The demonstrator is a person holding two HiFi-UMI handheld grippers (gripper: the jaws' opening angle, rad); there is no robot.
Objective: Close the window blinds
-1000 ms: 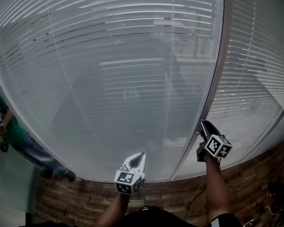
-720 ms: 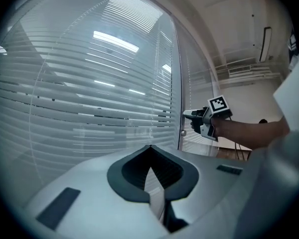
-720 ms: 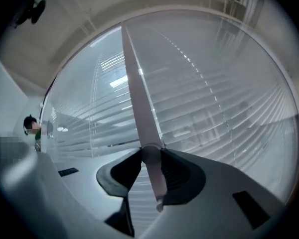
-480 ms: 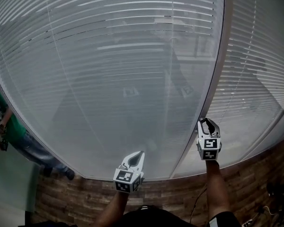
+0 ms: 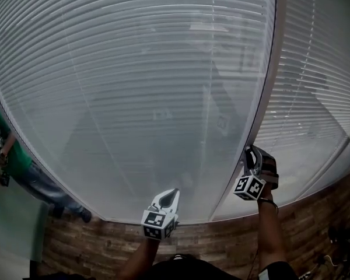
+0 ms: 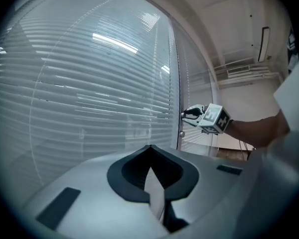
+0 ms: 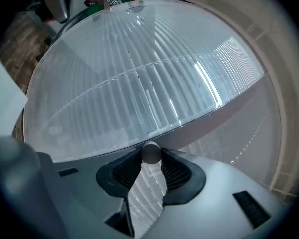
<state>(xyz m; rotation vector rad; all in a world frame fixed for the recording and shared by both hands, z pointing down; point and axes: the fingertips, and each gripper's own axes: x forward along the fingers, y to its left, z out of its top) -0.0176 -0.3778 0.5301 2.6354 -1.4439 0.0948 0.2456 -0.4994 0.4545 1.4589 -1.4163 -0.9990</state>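
Observation:
White slatted blinds (image 5: 151, 86) hang behind a glass pane, their slats lying flat and even. A small round grey knob (image 7: 151, 152) sits on the grey window frame (image 5: 267, 98). My right gripper (image 5: 252, 151) points level at that frame, shut on the knob. Its jaws have just been closing a little with the knob between them, and its marker cube faces down and left. My left gripper (image 5: 171, 192) hangs lower, in front of the glass, shut and holding nothing. The left gripper view shows its tips (image 6: 150, 147) together and the right gripper (image 6: 187, 114) at the frame.
A second blind panel (image 5: 315, 104) lies right of the frame. At the far left stands a person in a green top (image 5: 3, 150). Wood-pattern floor (image 5: 105, 244) runs below the window. A white wall with a ledge (image 6: 244, 71) shows at the right.
The right gripper has rolled about a quarter turn on the knob, its marker cube swinging from right to lower left. The dark gaps between the slats have closed. The left gripper stayed put.

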